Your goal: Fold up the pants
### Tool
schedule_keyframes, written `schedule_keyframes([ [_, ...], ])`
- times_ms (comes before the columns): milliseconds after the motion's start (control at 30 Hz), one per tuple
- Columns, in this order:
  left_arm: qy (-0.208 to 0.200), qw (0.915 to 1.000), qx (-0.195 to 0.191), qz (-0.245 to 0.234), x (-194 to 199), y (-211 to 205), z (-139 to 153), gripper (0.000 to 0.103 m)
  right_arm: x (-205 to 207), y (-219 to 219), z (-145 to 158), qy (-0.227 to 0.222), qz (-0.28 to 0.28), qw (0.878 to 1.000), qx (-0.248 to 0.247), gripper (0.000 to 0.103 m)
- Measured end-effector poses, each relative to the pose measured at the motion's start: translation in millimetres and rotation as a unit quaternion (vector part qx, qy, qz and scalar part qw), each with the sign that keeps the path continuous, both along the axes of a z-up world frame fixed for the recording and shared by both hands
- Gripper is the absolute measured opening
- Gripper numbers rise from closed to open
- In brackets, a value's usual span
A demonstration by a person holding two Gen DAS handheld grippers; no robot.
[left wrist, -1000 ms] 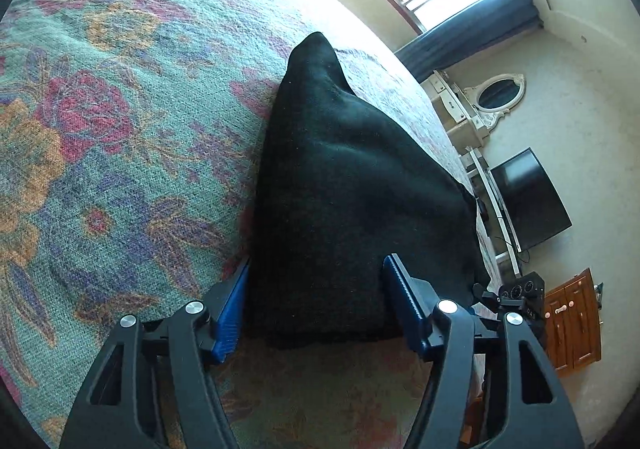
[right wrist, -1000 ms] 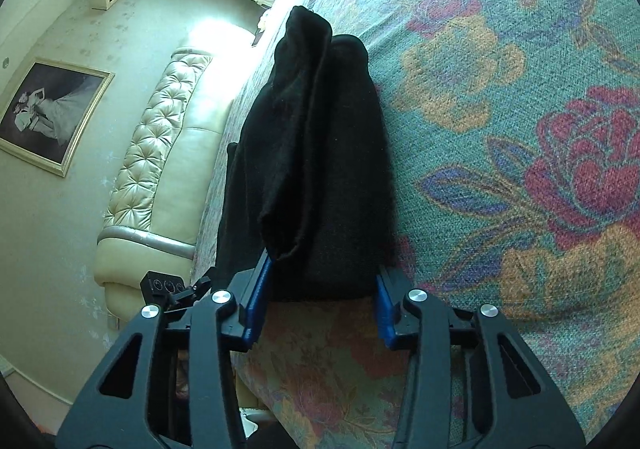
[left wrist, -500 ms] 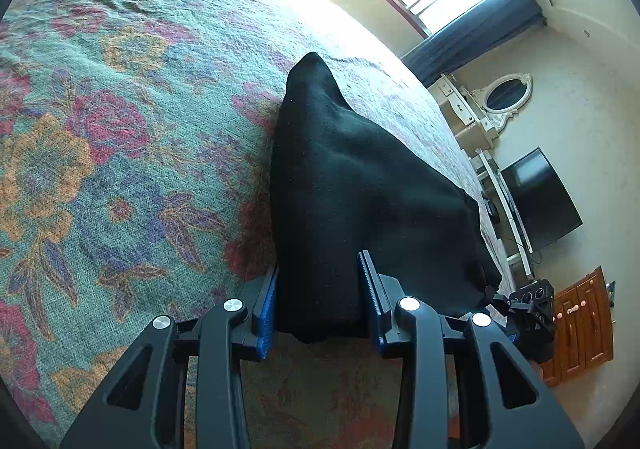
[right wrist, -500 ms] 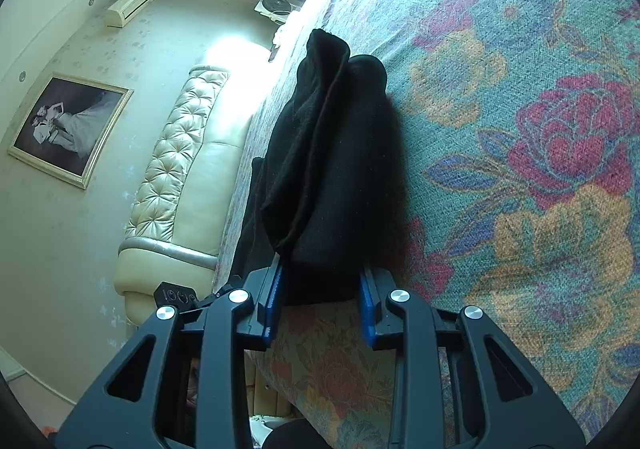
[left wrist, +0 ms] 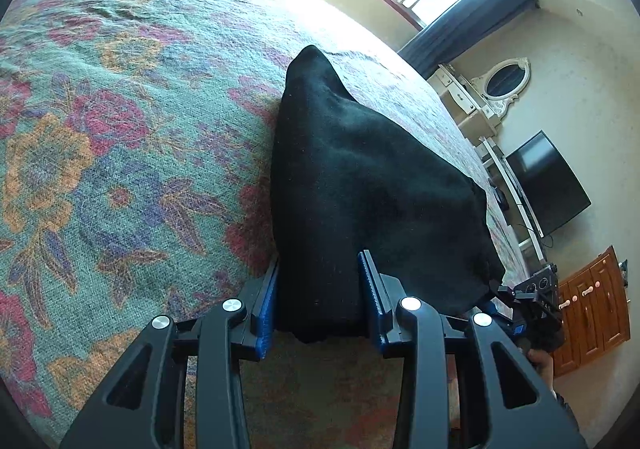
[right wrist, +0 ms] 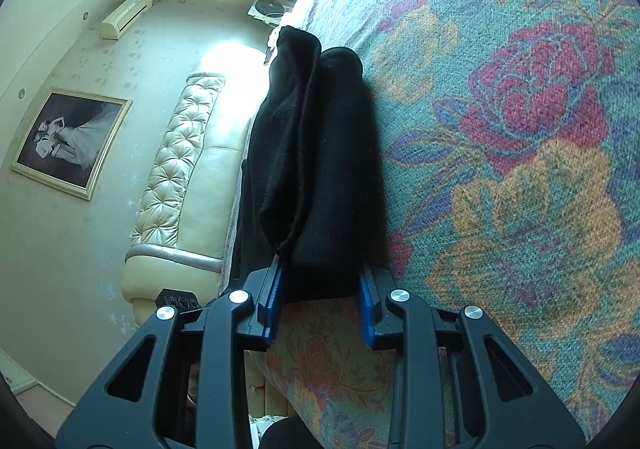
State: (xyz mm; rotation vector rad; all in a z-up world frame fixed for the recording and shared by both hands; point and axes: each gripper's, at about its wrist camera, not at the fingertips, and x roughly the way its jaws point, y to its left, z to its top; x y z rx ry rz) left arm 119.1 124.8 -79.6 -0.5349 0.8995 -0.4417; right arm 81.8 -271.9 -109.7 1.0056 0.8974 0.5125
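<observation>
Black pants (left wrist: 360, 185) lie in a long folded strip on a floral bedspread (left wrist: 120, 153). My left gripper (left wrist: 318, 301) is shut on the near end of the pants, the blue pads pressing both sides of the cloth. In the right wrist view the pants (right wrist: 320, 153) show as stacked layers running away along the bed's edge. My right gripper (right wrist: 320, 297) is shut on their near end too. The other gripper's body (left wrist: 536, 301) shows at the far corner of the cloth.
The bed's edge runs close to the pants on the side of the padded cream headboard (right wrist: 180, 177). A dresser with an oval mirror (left wrist: 504, 81), a dark TV (left wrist: 548, 181) and a wooden cabinet (left wrist: 592, 309) stand by the wall. The bedspread (right wrist: 520, 169) stretches wide beside the pants.
Both grippers went from open around the near end of the pants to shut on it. The cloth end is now pinched narrower and slightly lifted.
</observation>
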Motion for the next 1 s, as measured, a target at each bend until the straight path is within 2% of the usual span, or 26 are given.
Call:
schedule_keyframes([
  [333,-0.004,1.0,-0.002,-0.001,-4,2,-3,0.038,0,-8,-3,0.0,0.001,1.0,0.005,0.03],
  [633,-0.009,0.9998,0.014,-0.005,-4,-1,-1,0.039,-1,-11,-3,0.003,-0.001,1.0,0.01,0.03],
  [900,-0.018,0.9981,0.058,-0.001,-6,-7,4,0.047,-2,-15,-4,0.009,-0.005,1.0,0.014,0.031],
  [1000,-0.022,0.9966,0.079,0.005,-9,-7,7,0.055,-4,-17,-5,0.014,-0.007,1.0,0.02,0.032],
])
